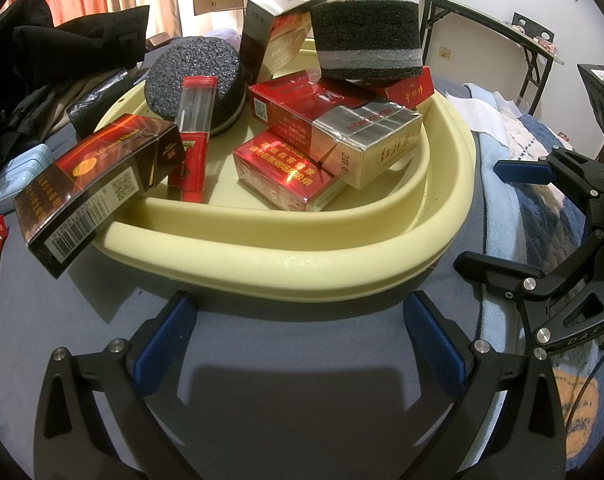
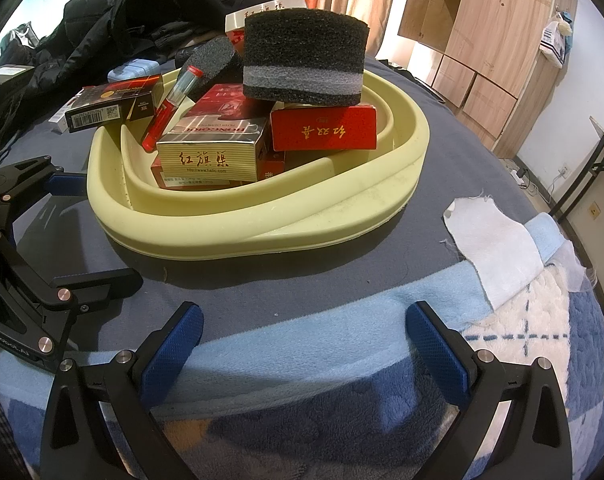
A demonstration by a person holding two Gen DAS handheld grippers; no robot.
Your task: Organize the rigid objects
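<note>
1. The left gripper [image 1: 300, 320] hung released over the grey-blue blanket of a bed [image 1: 262, 380], its blue-padded fingers [image 1: 164, 344] spread wide and grasping nothing.
2. Directly ahead of it sat a pale yellow plastic basin [image 1: 286, 264], heaped with red and gold cardboard cigarette packs [image 1: 341, 132].
3. A round black-and-grey striped foam sponge [image 1: 367, 40] topped the pile at the far side; a second dark round sponge [image 1: 190, 76] leaned ahead and left.
4. A dark red-and-black carton with a barcode [image 1: 86, 188] rested tilted on the basin's near-left rim, beside a red-capped clear plastic tube [image 1: 194, 128].
5. The right gripper [image 2: 303, 328] was likewise released and empty, with the basin ahead and slightly left of it.
6. A white cloth scrap [image 2: 497, 240] lay ahead and right of that gripper.
</note>
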